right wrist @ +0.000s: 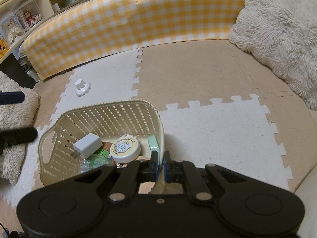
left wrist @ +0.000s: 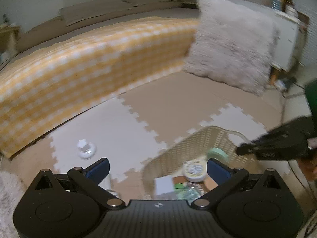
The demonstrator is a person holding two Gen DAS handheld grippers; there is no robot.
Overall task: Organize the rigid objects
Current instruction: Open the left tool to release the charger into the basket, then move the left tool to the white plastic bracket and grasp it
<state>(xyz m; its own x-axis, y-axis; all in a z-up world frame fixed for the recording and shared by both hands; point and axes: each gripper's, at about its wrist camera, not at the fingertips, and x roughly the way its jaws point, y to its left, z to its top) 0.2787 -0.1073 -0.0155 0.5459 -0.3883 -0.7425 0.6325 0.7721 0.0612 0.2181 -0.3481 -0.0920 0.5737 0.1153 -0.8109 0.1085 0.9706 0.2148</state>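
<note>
A cream lattice basket [right wrist: 103, 117] stands on the foam mat. Inside lie a white charger [right wrist: 87, 145], a round yellow-and-white tin [right wrist: 124, 148], a mint green roll [right wrist: 153, 142] and a clear bottle [right wrist: 93, 161]. My right gripper [right wrist: 160, 164] is shut on the basket's near rim. My left gripper [left wrist: 158, 166] hangs wide open above the basket [left wrist: 198, 146], with nothing between its fingers. In the left wrist view the tin [left wrist: 195, 170], the roll [left wrist: 217, 153] and the charger [left wrist: 163, 184] show below it. A white knob-shaped object [right wrist: 82, 87] lies on the mat, apart from the basket, to its left [left wrist: 86, 148].
A yellow checked cushion [right wrist: 128, 19] runs along the back. A fluffy cream pillow [right wrist: 277, 29] leans at the right and another fluffy piece [right wrist: 13, 115] lies at the left. Shelves with dolls [right wrist: 17, 25] stand at the far left. Beige and white puzzle mats [right wrist: 218, 129] cover the floor.
</note>
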